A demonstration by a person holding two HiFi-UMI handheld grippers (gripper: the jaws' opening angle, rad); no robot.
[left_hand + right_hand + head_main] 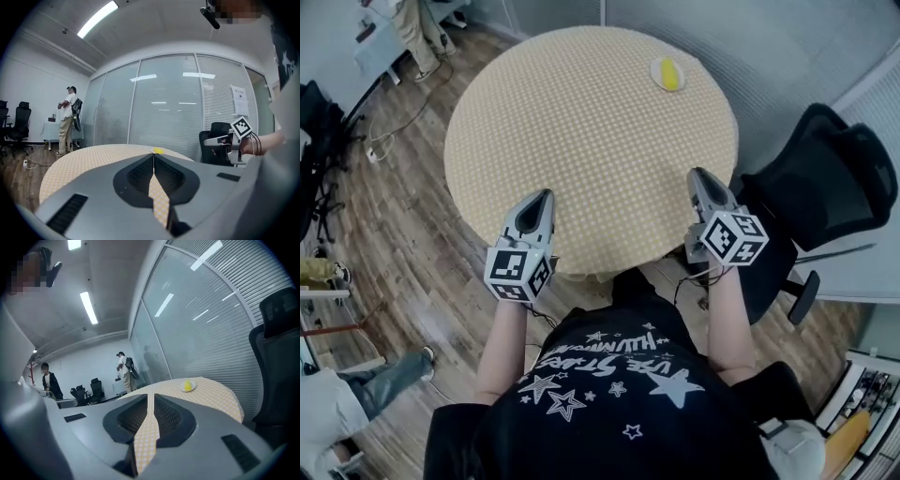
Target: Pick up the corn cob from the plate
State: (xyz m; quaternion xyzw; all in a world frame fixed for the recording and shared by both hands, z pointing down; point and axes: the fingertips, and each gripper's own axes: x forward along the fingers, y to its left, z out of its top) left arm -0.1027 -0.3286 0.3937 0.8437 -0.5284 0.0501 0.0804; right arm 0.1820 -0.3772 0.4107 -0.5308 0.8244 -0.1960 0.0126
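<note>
A yellow corn cob (671, 74) lies on a small white plate (657, 77) at the far right of the round checked table (581, 131). It shows small in the right gripper view as the corn cob (188, 386) and as a yellow speck, the corn cob (158, 150), in the left gripper view. My left gripper (546, 194) is over the table's near edge, jaws shut and empty. My right gripper (695, 172) is at the near right edge, also shut with nothing in it. Both are far from the plate.
A black office chair (825, 187) stands close to the right of the table. Glass walls with blinds lie behind the table. People (123, 372) stand and black chairs (89, 391) sit farther off. Cables (394, 131) lie on the wood floor at left.
</note>
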